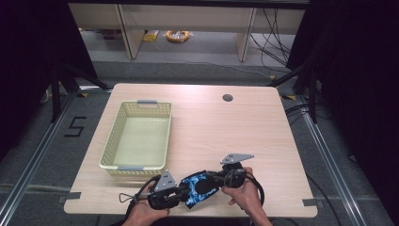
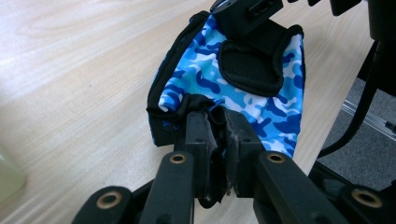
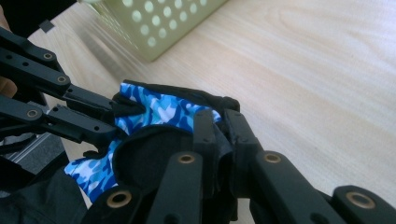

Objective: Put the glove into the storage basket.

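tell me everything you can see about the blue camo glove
The blue camo glove looks like stretchy fabric printed in blue, light blue and white, with black trim and a black tab that looks like a wrist strap. It lies near the front edge of the wooden table, in front of the basket. The left gripper pinches its black hem at one end, and the right gripper is shut on the opposite edge.

The desk point(image 1: 235, 127) has a pale wood-grain top, smooth with a soft sheen. The basket point(image 1: 137, 136) looks like matt, pale yellow-green perforated plastic. The glove point(image 2: 224, 79) is blue camouflage stretch cloth, edged in black with a matt black pad. Each hand-held gripper's jaws are matt black with brass-coloured rivets.
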Motion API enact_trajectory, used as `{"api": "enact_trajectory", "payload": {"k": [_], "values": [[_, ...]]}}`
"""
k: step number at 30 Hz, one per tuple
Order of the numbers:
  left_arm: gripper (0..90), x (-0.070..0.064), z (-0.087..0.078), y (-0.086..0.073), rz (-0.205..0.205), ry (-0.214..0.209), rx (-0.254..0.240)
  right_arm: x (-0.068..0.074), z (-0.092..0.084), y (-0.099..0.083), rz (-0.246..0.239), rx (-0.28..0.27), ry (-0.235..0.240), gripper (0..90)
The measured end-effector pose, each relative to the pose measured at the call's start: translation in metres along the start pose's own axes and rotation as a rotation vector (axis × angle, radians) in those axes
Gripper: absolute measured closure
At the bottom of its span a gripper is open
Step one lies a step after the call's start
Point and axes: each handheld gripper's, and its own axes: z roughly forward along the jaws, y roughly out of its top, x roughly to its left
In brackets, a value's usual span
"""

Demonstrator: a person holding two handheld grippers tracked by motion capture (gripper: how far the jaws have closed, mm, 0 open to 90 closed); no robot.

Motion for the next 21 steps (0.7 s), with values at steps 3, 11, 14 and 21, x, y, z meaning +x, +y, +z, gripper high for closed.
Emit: {"api": "enact_trajectory", "payload": {"k": [3, 11, 14, 21], "values": [[80.5, 0.000, -0.004, 0.002, 0.010, 0.002, -0.008, 0.003, -0.002, 0.003, -0.014, 0.001, -0.007, 84.6], [80.5, 0.002, -0.022, 0.017, 0.012, 0.006, -0.038, 0.011, -0.008, 0.020, -0.036, -0.014, -0.004, 84.6], [80.4, 0.003, -0.029, 0.024, 0.015, 0.004, -0.045, 0.015, -0.014, 0.032, -0.050, -0.024, -0.005, 84.6], [80.3, 0.011, -0.052, 0.053, 0.035, 0.024, -0.078, 0.023, -0.025, 0.064, -0.067, -0.046, -0.010, 84.6]]}}
